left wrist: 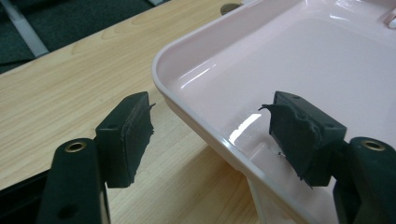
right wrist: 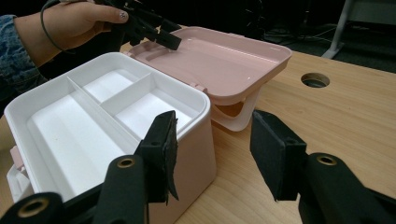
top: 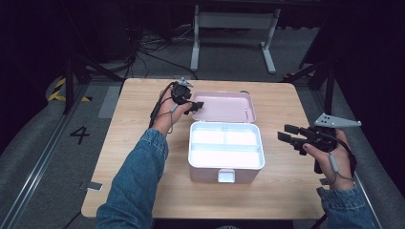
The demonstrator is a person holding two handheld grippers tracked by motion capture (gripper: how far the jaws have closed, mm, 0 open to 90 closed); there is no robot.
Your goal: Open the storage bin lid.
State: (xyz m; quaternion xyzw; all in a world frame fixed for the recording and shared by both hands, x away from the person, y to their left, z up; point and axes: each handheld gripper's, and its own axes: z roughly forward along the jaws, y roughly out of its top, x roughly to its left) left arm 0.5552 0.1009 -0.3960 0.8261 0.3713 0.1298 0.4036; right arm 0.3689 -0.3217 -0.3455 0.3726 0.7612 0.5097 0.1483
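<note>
Landmark: the pink box (top: 224,174), open on the wooden table (top: 124,186), with its white latch (top: 226,176) on the wall nearest the person

Right sleeve: denim cuff (top: 345,205) at the near right, off the box's right side

Right hand (top: 334,160): well to the right of the box, out past the table's right edge

Right gripper (top: 288,134): jaws point toward the box's right wall but stand apart from it — spread wide with nothing between them; in the right gripper view the box's near corner and bare tabletop lie in the gap

Tray: a white insert (right wrist: 88,116) sits in the box body, split into one long compartment on the latch side and two smaller ones toward the hinge; all three look bare

Left sleeve: denim forearm (top: 136,176) runs along the left of the box

Left hand (top: 167,117): beside the box's far left corner

Left gripper (left wrist: 210,135): at the left corner of the lid, jaws parted wide — one jaw outside over the table, the other over the lid's hollow, the rim between them and not clamped

Lid (top: 227,106): pink, swung back behind the box, inner face up; whether it rests on the table I cannot tell

Table hole (right wrist: 315,80): a round opening just beyond the lid's far corner

Beyond: a white table frame (top: 234,36) and loose cables (top: 143,50) on the grey floor
</note>
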